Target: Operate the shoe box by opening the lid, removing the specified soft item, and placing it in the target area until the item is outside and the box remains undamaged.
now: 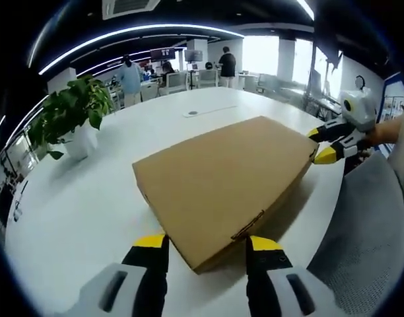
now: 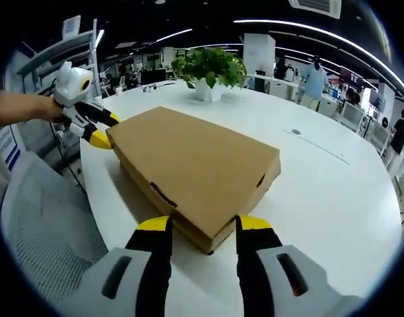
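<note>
Closed shoe box point(image 1: 225, 178) (lid down) sits at table point(image 1: 90, 205) edge, each tool point(image 1: 207, 243) straddling a corner.

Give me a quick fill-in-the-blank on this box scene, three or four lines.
1. The flat brown cardboard box has its lid ____.
2. It lies on a round ____ table.
3. The green potted plant sits in a ____ pot.
4. The left gripper has its jaws ____ at one box corner.

Missing words: closed; white; white; open
</note>
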